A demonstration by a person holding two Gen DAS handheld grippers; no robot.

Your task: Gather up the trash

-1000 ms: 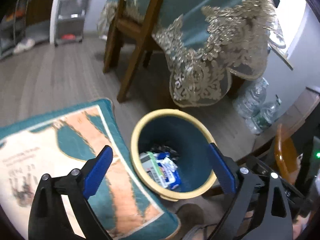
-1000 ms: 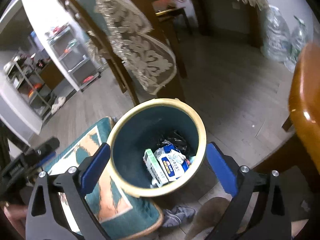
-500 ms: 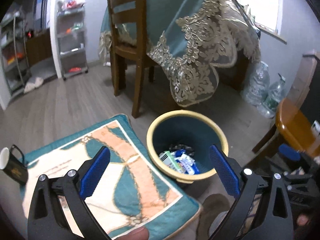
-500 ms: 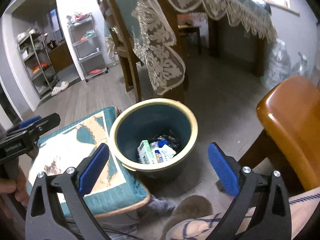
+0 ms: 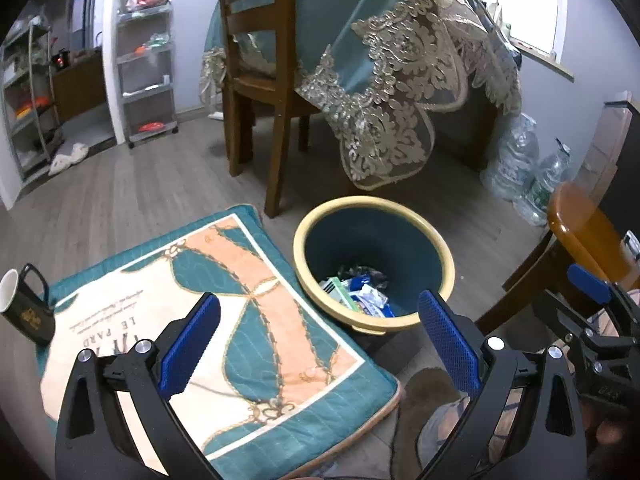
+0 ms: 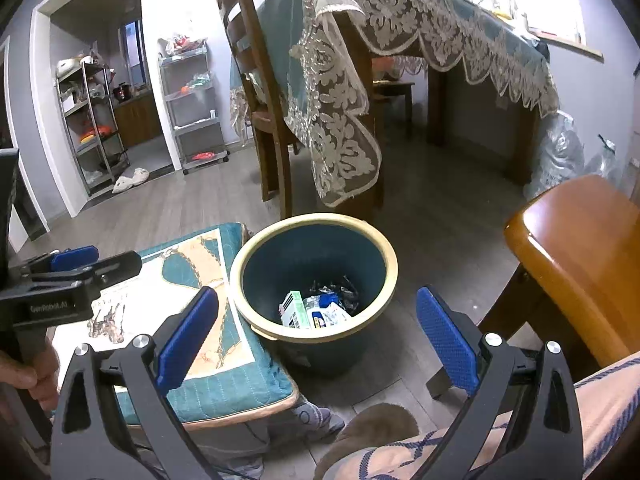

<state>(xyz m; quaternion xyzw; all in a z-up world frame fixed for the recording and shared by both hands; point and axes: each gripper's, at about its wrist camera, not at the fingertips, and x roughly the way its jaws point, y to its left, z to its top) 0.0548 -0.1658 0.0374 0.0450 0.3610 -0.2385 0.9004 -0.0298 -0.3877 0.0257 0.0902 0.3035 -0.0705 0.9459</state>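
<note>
A dark teal bin with a cream rim [image 5: 308, 232] [image 6: 390, 256] stands on the floor beside a cushioned stool. Inside it lie wrappers and a small green-and-white carton [image 5: 338, 290] [image 6: 296, 312] with blue-and-white packets [image 5: 370, 300] [image 6: 328, 314]. My left gripper [image 5: 320, 340] hangs open above the cushion's right part and the bin's near rim, with nothing between its blue pads. My right gripper [image 6: 316, 330] is open too, raised over the bin's near side and empty. The left gripper's side [image 6: 68, 276] shows at the left of the right wrist view.
A teal and peach cushion [image 5: 224, 320] [image 6: 192, 276] lies left of the bin, with a black mug [image 5: 24, 308] at its far left. A wooden chair [image 5: 256, 60], a lace-draped table [image 5: 400, 60], water bottles [image 5: 516, 160] and an orange wooden seat [image 6: 580, 252] surround the spot.
Both grippers have pulled up and back from the bin, so it looks smaller and farther. The mug and more of the room came into view. Both stayed open.
</note>
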